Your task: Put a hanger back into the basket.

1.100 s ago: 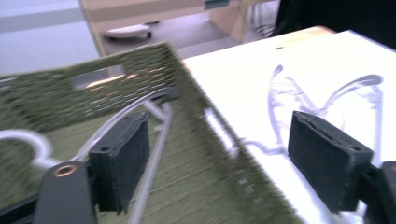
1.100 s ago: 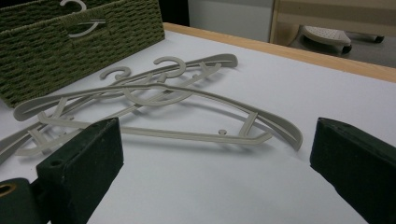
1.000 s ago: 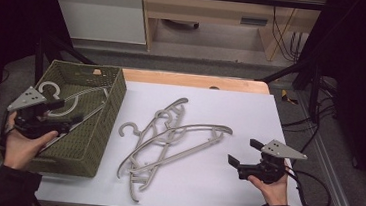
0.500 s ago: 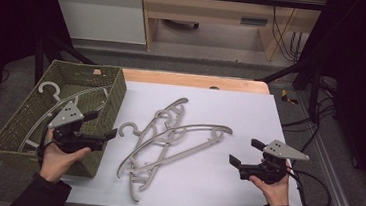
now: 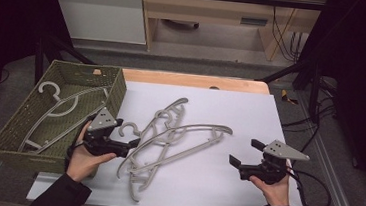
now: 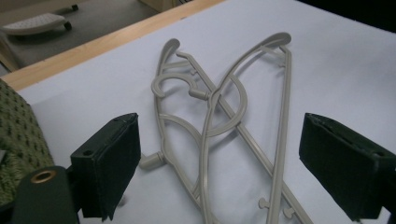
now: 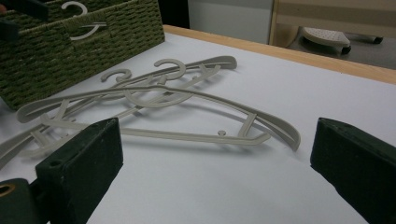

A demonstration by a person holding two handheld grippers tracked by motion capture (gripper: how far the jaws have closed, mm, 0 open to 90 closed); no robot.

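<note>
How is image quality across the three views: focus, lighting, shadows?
High view: evenly lit white table, dark surroundings, hangers sharp. Left gripper view: hangers fairly crisp, the near black jaws soft, faint shadows under the hangers. Right gripper view: near jaws blurred, basket and hangers clear, soft shadows, no glare.

A basket (image 5: 7,133) is placed at the left edge of the table (image 5: 250,114), and one hanger (image 5: 57,109) is laid inside it. A pile of hangers (image 5: 168,137) is spread in the middle of the table, just right of the basket. The left gripper (image 5: 129,146) is held at the near left end of the pile. The right gripper (image 5: 239,155) is kept well apart, at the near right.
</note>
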